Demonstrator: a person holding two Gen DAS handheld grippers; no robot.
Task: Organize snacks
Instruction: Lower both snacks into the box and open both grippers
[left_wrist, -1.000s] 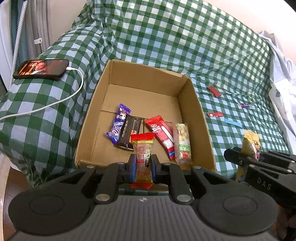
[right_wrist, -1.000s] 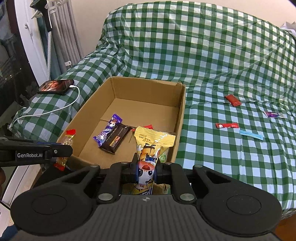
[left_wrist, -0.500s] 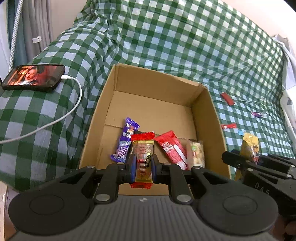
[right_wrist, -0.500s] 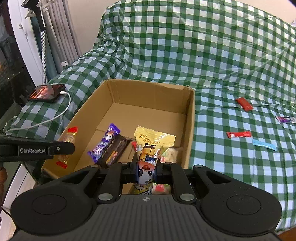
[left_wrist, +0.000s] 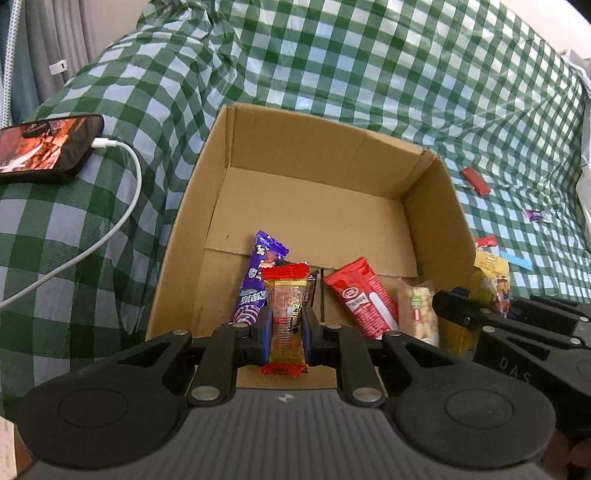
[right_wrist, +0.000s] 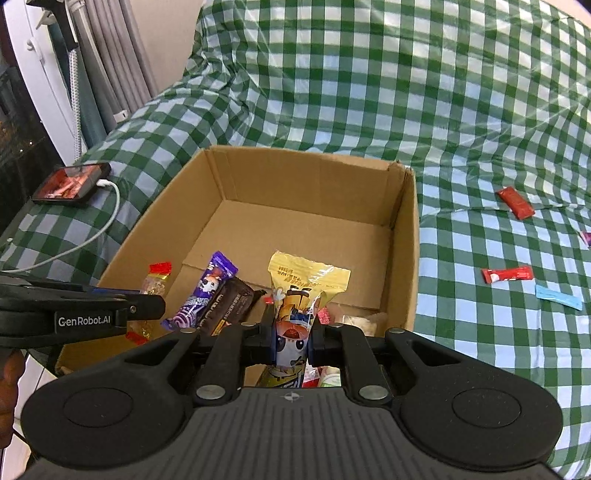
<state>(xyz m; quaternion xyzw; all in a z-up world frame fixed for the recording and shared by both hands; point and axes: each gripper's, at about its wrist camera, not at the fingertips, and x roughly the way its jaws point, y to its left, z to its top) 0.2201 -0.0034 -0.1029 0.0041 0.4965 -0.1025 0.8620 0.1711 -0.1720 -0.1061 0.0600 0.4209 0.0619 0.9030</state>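
Snacks were held over the near edge of an open brown cardboard box (left_wrist: 325, 144): a red-ended clear-wrapped bar (left_wrist: 287, 314) clamped in the left tongs (left_wrist: 287, 334), a yellow cartoon-printed pouch (right_wrist: 295, 314) clamped in the right tongs (right_wrist: 291, 341).

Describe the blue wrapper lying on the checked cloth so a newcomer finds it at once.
Start at the open brown cardboard box on the green-and-white checked cloth. To its right lie loose packets; the flat light-blue wrapper sits just below the red stick packet, the only blue one.

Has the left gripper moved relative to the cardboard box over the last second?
Yes. The left gripper, shut on the red-ended candy, has advanced toward the cardboard box and now sits over its near wall; the box looms larger in the left wrist view.
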